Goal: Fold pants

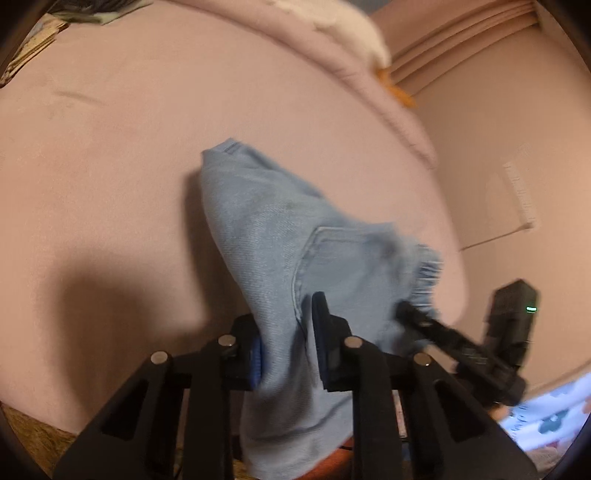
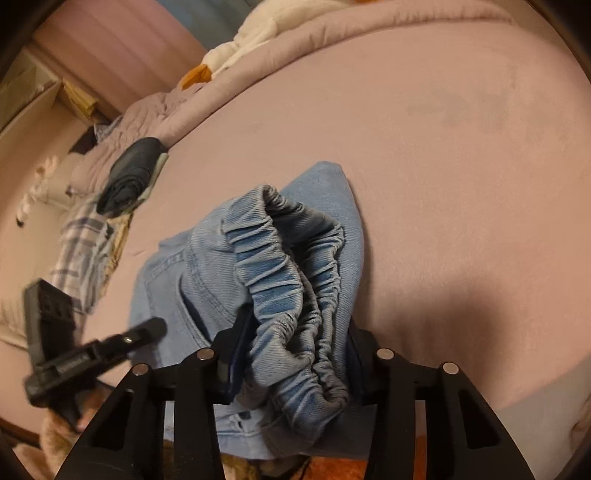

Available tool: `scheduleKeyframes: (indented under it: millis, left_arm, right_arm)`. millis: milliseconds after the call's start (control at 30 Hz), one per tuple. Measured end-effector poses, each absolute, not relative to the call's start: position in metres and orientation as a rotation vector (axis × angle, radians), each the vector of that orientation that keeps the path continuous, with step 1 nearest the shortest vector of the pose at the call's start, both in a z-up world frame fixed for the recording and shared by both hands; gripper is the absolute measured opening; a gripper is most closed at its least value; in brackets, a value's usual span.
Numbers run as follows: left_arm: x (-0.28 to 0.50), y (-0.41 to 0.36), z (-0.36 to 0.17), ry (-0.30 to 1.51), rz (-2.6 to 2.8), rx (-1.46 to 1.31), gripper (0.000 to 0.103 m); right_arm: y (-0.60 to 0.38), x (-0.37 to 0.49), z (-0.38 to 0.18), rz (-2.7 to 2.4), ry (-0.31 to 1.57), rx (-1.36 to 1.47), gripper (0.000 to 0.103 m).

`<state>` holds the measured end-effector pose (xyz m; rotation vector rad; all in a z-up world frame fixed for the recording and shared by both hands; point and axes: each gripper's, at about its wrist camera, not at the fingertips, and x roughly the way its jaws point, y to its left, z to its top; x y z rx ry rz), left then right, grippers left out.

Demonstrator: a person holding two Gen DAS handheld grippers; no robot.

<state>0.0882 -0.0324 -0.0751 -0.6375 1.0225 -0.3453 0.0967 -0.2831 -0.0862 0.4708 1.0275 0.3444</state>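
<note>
Light blue denim pants (image 1: 273,236) lie bunched on the pink bed, one end reaching out over the sheet. My left gripper (image 1: 286,332) is shut on a fold of the denim near a back pocket. My right gripper (image 2: 295,328) is shut on the gathered elastic waistband (image 2: 288,266), which bulges up between the jaws. The pants also show in the right wrist view (image 2: 332,206). The right gripper appears at the lower right of the left wrist view (image 1: 410,310), and the left gripper at the lower left of the right wrist view (image 2: 155,325).
The pink bed sheet (image 1: 129,155) spreads to the left and beyond. A quilted pink blanket (image 2: 332,33) and a white plush toy (image 2: 251,33) lie at the far edge. A dark rolled garment (image 2: 133,173) and plaid cloth (image 2: 81,243) lie at the bed's left side.
</note>
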Motion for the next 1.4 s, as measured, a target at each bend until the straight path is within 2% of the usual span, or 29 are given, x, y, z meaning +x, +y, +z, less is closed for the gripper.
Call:
scheduleKeyframes:
  millis: [200, 433, 633, 967, 1133, 1200, 1233, 1267, 1333, 1400]
  left_arm:
    - [0.096, -0.034, -0.035, 0.946, -0.322, -0.489, 0.02]
    - [0.138, -0.019, -0.023, 0.907, -0.269, -0.395, 0.02]
    - [0.174, -0.001, -0.043, 0.923, -0.216, -0.422, 0.021]
    - [0.212, 0.007, -0.081, 0.991, -0.15, -0.405, 0.024]
    - [0.209, 0.016, -0.106, 1.032, -0.11, -0.431, 0.036]
    - [0.205, 0.019, -0.103, 1.029, -0.101, -0.441, 0.037]
    - [0.201, 0.018, -0.099, 1.03, -0.096, -0.422, 0.037]
    - [0.196, 0.016, -0.093, 1.023, -0.089, -0.393, 0.039]
    - [0.182, 0.013, -0.076, 0.984, -0.065, -0.306, 0.054]
    - [0.163, 0.014, -0.057, 0.931, -0.032, -0.256, 0.07]
  right_arm:
    - [-0.274, 0.102, -0.062, 0.338, 0.989, 0.448, 0.044]
    - [-0.257, 0.128, -0.037, 0.341, 0.932, 0.4, 0.044]
    - [-0.237, 0.155, -0.032, 0.304, 0.928, 0.307, 0.044]
    - [-0.216, 0.202, -0.057, 0.27, 0.98, 0.239, 0.044]
    - [-0.213, 0.211, -0.077, 0.238, 1.029, 0.221, 0.045]
    - [-0.215, 0.209, -0.081, 0.233, 1.028, 0.224, 0.047]
    - [-0.215, 0.209, -0.079, 0.233, 1.026, 0.229, 0.048]
    - [-0.216, 0.209, -0.078, 0.232, 1.028, 0.233, 0.053]
    - [-0.217, 0.207, -0.073, 0.197, 1.043, 0.223, 0.061]
    - [-0.219, 0.202, -0.065, 0.172, 1.027, 0.207, 0.064]
